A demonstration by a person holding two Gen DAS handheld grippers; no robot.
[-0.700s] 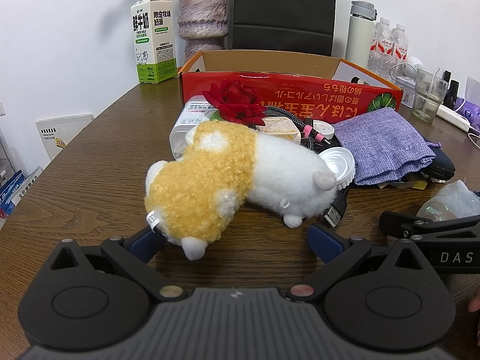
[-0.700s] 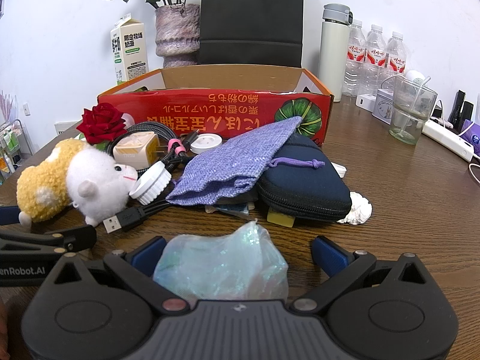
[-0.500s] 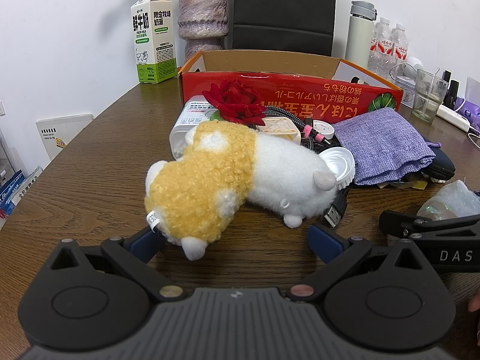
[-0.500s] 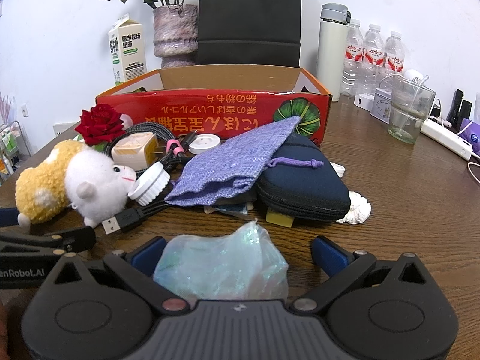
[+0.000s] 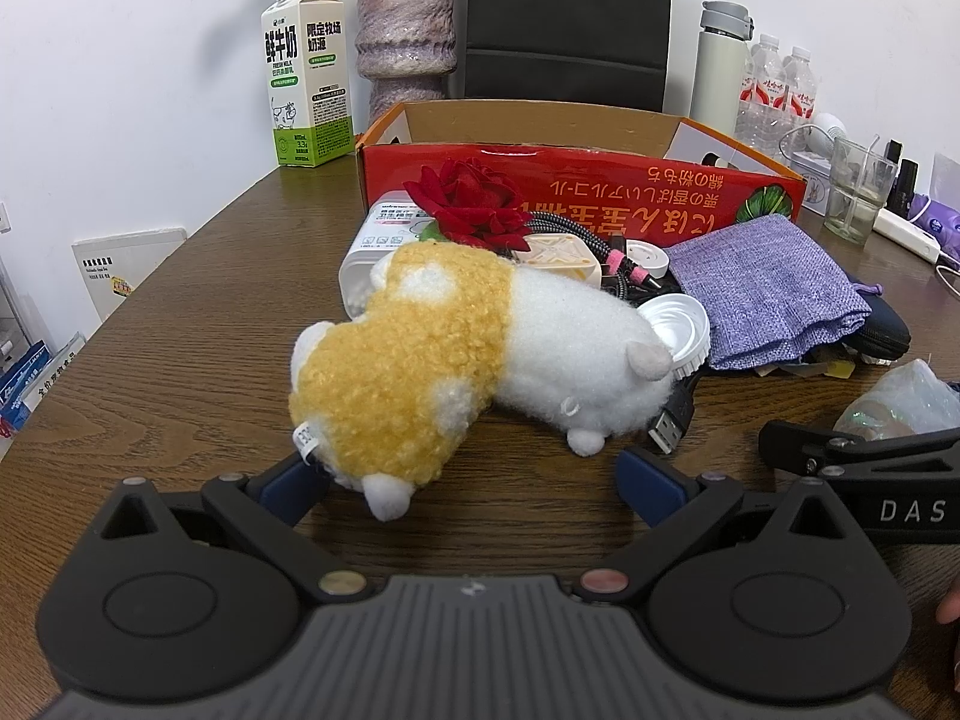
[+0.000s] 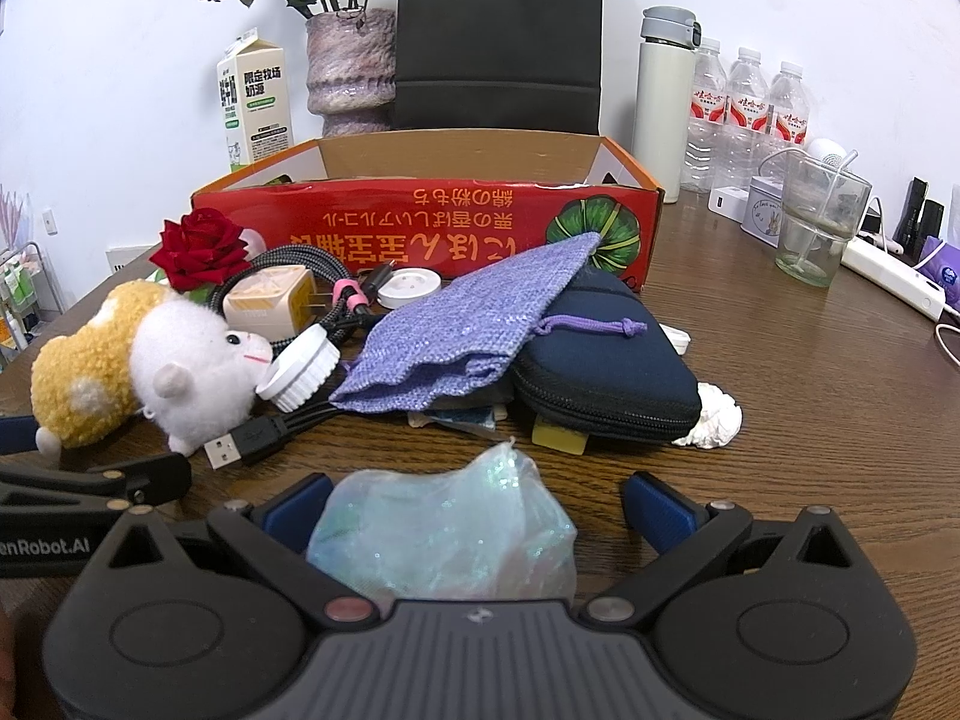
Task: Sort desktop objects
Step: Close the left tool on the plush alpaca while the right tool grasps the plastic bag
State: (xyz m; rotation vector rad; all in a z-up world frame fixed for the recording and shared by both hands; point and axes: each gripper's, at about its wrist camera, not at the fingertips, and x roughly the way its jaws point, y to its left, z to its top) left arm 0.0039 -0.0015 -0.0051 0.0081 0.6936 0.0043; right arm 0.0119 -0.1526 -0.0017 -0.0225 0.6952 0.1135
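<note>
A yellow and white plush toy [image 5: 468,372] lies on the brown table, its rear end between the wide-apart fingers of my left gripper [image 5: 474,480], which is open. In the right wrist view a crumpled iridescent plastic bag [image 6: 444,528] sits between the spread fingers of my right gripper [image 6: 480,507], also open. Behind it lie a purple pouch [image 6: 468,324], a dark blue zip case [image 6: 606,372], a red rose [image 6: 201,246], a charger cube [image 6: 270,300], a USB cable [image 6: 240,444] and a white lid [image 6: 300,372]. An open red cardboard box [image 6: 420,222] stands behind the pile.
Along the back wall stand a milk carton [image 6: 255,108], a vase [image 6: 351,66], a thermos [image 6: 663,102] and water bottles [image 6: 744,114]. A glass [image 6: 816,228] and a power strip [image 6: 894,276] are at the right. A black chair back [image 6: 498,36] rises behind the box.
</note>
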